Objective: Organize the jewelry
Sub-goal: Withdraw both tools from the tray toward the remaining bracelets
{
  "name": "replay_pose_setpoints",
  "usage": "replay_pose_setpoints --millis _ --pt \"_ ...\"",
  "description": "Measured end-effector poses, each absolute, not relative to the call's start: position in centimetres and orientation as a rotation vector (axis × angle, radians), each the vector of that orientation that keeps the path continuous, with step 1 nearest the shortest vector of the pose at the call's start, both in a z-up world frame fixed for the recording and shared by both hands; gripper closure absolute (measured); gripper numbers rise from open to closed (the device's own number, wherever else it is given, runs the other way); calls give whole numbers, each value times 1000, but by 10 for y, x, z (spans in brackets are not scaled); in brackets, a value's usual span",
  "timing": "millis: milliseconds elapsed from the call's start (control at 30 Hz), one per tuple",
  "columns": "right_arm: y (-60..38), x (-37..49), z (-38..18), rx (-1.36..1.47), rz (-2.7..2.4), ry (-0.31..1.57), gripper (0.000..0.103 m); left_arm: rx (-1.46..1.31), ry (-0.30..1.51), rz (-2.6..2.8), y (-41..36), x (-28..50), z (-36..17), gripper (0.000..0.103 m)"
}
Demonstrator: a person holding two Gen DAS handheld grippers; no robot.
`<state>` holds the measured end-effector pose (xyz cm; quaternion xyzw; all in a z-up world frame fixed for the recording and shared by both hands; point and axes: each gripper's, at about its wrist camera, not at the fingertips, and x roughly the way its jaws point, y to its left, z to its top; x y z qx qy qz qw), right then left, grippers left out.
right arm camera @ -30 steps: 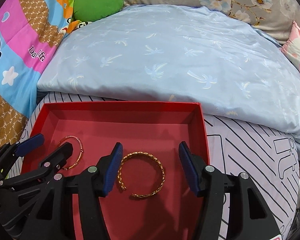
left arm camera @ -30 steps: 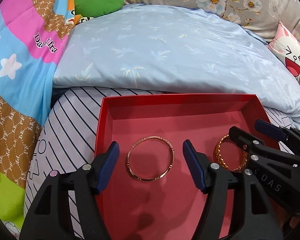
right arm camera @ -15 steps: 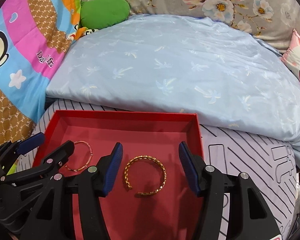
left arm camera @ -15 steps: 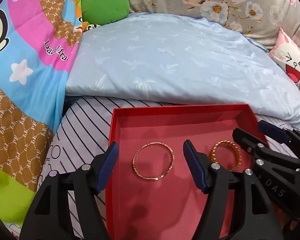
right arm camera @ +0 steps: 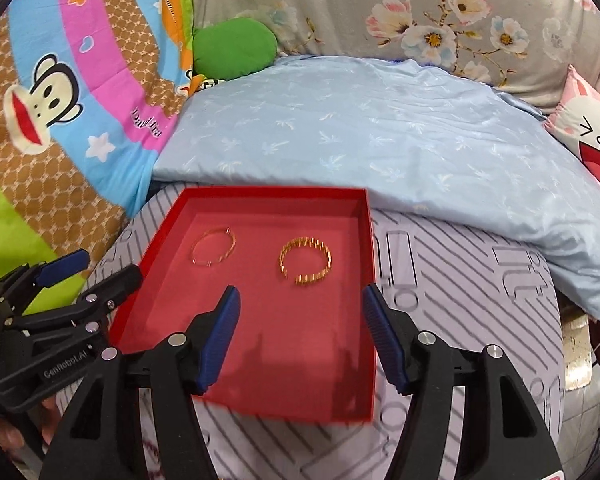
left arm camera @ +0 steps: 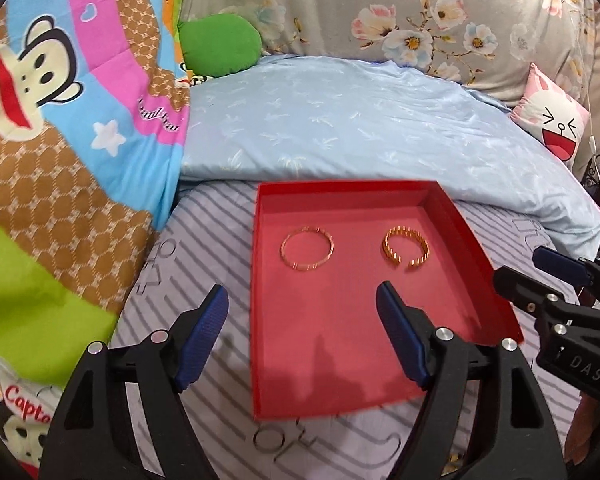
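Both sets of jaws are gaping wide, holding nothing: left gripper (left arm camera: 302,334) and right gripper (right arm camera: 300,334) are hovering over the near end of the red tray (left arm camera: 472,248). Inside it, side by side and apart, are lying a thin rose-gold bangle (left arm camera: 307,249) and a ribbed, open-ended gold cuff (left arm camera: 405,247). The tray is sitting on a striped grey cushion (right arm camera: 460,280) on the bed. The left view is catching "DAS" on the other gripper; the right view is reading "GenRobot.AI". A monkey-print blanket (right arm camera: 60,120) is lying left.
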<state>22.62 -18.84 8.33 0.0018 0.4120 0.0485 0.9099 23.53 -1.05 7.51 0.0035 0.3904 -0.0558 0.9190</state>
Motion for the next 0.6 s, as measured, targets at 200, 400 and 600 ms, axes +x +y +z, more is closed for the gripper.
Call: replay_pose_setpoints --millis 200,400,600 --pt "-188 175 69 7 95 886 42 -7 832 -110 5 186 62 30" --pt "-186 135 45 28 92 946 42 2 881 -101 15 151 38 30" --pt "-185 106 33 15 68 957 42 -16 925 -96 26 123 15 30"
